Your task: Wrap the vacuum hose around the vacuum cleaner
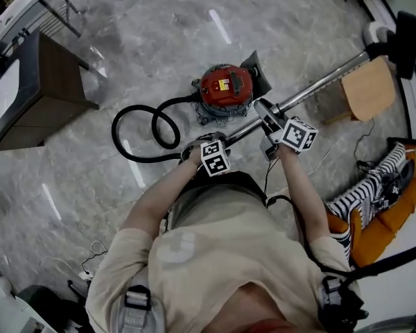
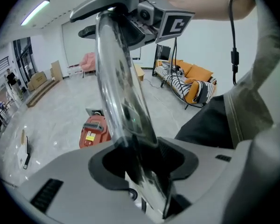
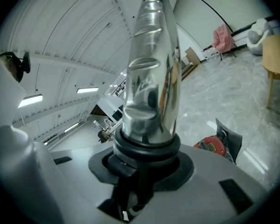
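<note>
Marble floor (image 1: 159, 33): left gripper (image 1: 218, 139), right gripper (image 1: 265, 116) clamped on wand (image 1: 319, 82), axis up-right; hose (image 1: 135, 134) coiled left of vacuum (image 1: 225, 89), nearer left.

Marble floor (image 1: 159, 33). The red vacuum cleaner (image 1: 225, 89) sits at 12 o'clock from my operator's torso. Its black hose (image 1: 114, 132) lies in two loops on the floor toward 10 o'clock, its near end reaching my left hand-held gripper (image 1: 202, 146). The metal wand (image 1: 319, 83) slants out toward 2 o'clock and ends in a black floor head (image 1: 405, 37). My right hand-held gripper (image 1: 265, 111) sits on the wand's near end, close to the left one. A wooden stool (image 1: 367, 89) stands beside the wand at 2. An orange sofa (image 1: 388, 217) is at 4 and a dark cabinet (image 1: 28, 89) at 9.
</note>
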`<control>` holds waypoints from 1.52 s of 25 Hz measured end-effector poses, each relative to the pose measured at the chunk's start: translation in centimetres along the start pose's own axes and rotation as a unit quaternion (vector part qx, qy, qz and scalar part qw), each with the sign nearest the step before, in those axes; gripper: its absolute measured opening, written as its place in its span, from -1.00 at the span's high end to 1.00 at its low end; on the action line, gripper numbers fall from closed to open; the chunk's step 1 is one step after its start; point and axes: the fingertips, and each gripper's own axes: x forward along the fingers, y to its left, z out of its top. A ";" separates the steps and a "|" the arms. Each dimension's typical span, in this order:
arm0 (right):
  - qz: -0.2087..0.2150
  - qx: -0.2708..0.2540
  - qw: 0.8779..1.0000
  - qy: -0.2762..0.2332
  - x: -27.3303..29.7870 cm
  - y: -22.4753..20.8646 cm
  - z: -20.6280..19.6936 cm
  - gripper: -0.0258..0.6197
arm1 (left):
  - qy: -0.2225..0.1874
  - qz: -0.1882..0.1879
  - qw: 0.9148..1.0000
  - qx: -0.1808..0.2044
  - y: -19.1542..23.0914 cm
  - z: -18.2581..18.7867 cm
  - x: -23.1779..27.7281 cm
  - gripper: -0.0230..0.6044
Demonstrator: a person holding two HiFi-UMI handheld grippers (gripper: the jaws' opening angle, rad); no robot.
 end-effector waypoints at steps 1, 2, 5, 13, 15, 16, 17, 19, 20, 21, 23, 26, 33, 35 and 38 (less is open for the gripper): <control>0.000 -0.007 1.000 0.003 0.3 -0.3 0.6 0.49 | -0.003 0.001 1.000 0.001 0.6 0.6 0.3 0.33; 0.000 -0.011 1.000 0.007 0.4 -0.7 1.0 0.49 | -0.005 0.002 1.000 -0.001 1.0 1.1 0.6 0.33; 0.002 -0.020 1.000 0.022 0.7 -1.6 2.0 0.49 | -0.009 0.001 1.000 -0.008 1.6 2.3 1.5 0.33; 0.063 -0.036 0.996 0.060 1.5 -5.5 6.3 0.49 | -0.004 0.035 0.999 -0.039 5.4 6.9 4.5 0.33; 0.085 -0.039 0.993 0.076 1.4 -7.0 7.1 0.49 | 0.008 0.046 0.998 -0.050 6.1 8.2 5.8 0.33; 0.096 -0.038 0.991 0.082 1.3 -7.8 7.6 0.49 | 0.017 0.051 0.997 -0.058 6.4 8.8 6.5 0.33; 0.107 -0.037 0.990 0.088 1.2 -8.6 8.1 0.49 | 0.025 0.056 0.996 -0.067 6.7 9.5 7.1 0.33; 0.128 -0.034 0.986 0.102 1.2 -10.4 9.4 0.49 | 0.038 0.065 0.993 -0.087 7.5 11.0 8.4 0.33; 0.138 -0.032 0.984 0.110 1.4 -11.2 10.0 0.49 | 0.045 0.070 0.992 -0.096 8.0 11.7 9.0 0.33; 0.147 -0.028 0.982 0.117 1.5 -12.0 10.4 0.49 | 0.054 0.075 0.990 -0.105 8.4 12.2 9.5 0.33; 0.162 -0.016 0.978 0.129 1.5 -13.5 10.8 0.49 | 0.069 0.082 0.987 -0.121 8.6 13.1 10.4 0.33; 0.181 -0.001 0.973 0.145 0.8 -15.4 11.5 0.49 | 0.077 0.086 0.983 -0.143 8.4 14.7 11.4 0.33; 0.191 0.016 0.963 0.187 2.0 -18.5 12.1 0.49 | 0.083 0.104 0.973 -0.190 8.9 16.5 12.6 0.33; 0.184 0.025 0.963 0.195 2.6 -19.4 12.4 0.49 | 0.065 0.103 0.970 -0.211 9.2 17.0 12.1 0.29; 0.172 0.036 0.962 0.207 3.4 -21.5 12.5 0.49 | 0.031 0.105 0.960 -0.259 10.0 17.1 10.7 0.15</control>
